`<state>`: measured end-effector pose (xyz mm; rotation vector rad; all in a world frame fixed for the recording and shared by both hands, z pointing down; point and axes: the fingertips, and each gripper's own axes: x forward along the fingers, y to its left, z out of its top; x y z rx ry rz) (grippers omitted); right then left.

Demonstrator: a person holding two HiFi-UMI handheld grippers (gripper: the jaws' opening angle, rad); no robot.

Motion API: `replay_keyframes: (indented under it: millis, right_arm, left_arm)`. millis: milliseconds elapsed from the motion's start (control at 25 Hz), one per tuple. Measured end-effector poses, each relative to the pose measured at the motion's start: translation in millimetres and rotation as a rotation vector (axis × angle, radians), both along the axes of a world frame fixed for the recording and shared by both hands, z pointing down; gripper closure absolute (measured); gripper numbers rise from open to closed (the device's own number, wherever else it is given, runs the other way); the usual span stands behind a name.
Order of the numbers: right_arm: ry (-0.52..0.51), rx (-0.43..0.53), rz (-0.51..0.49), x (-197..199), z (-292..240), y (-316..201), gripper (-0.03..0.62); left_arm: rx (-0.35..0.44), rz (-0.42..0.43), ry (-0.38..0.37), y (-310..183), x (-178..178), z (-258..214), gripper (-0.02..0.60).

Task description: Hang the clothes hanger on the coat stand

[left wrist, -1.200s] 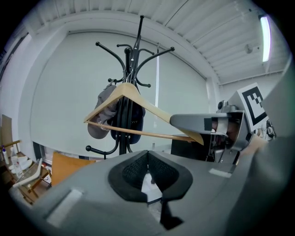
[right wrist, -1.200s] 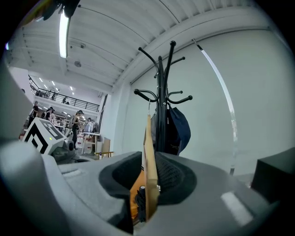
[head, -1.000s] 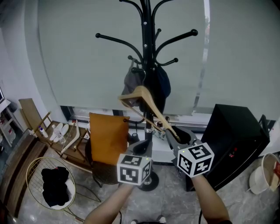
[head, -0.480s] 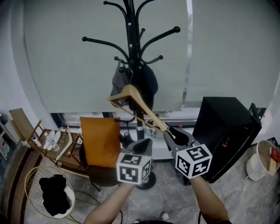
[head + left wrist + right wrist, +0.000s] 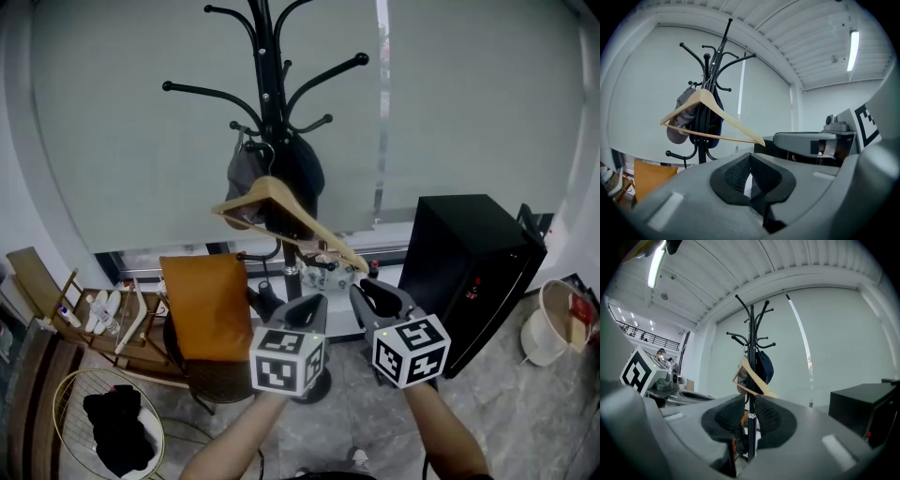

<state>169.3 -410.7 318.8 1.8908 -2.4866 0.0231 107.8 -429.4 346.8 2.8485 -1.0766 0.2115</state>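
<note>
The clothes hanger point(image 5: 272, 190), plain pale wood, is up in the air just ahead of the right gripper point(image 5: 373, 292) and slopes steeply. Its low end comes down to that gripper's jaw tips and its peak sits higher, ahead and to the left. The right gripper's jaws are drawn in to a narrow slot and clamp that low end, though the right pad covers the exact contact in the right gripper view.

The hanger's hook is right against the coat stand point(image 5: 265, 84), a black pole with curved pegs standing straight ahead of both grippers. Whether the hook is over a peg cannot be made out. A grey cap point(image 5: 242, 178) and a dark garment point(image 5: 305, 173) hang on the stand behind the hanger's peak.

The left gripper point(image 5: 750, 161) is level with the right one, close on its left and well short of the hanger. Its pads are pressed nearly together, with only a sliver of light and nothing between them.

Below and left of the left gripper stands an orange chair point(image 5: 206, 305). Farther left and lower is a wire basket point(image 5: 70, 394) holding black cloth point(image 5: 122, 431). A black cabinet point(image 5: 469, 272) stands to the right of the right gripper, with a white bucket point(image 5: 548, 328) beyond it. A pale window blind point(image 5: 450, 112) fills the wall behind the stand.
</note>
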Motion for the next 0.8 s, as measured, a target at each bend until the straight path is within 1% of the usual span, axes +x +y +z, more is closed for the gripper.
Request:
replay_keyframes:
  millis: [160,280,520,800]
  right_arm:
    - [0.009,-0.014,0.011,-9,7,8,0.544]
    - [0.019,-0.027,0.016,-19,13,13,0.590]
    - [0.023,-0.038,0.013,-38,20,15,0.592]
    - [0.023,-0.044,0.001,-54,24,11,0.592]
  left_arm:
    - [0.000,0.014,0.000,7,-7,3,0.577]
    - [-0.002,0.022,-0.002,11,-14,5,0.577]
    - [-0.001,0.025,-0.006,12,-30,9,0.577]
    - [-0.006,0.010,-0.005,8,-49,12,0.577]
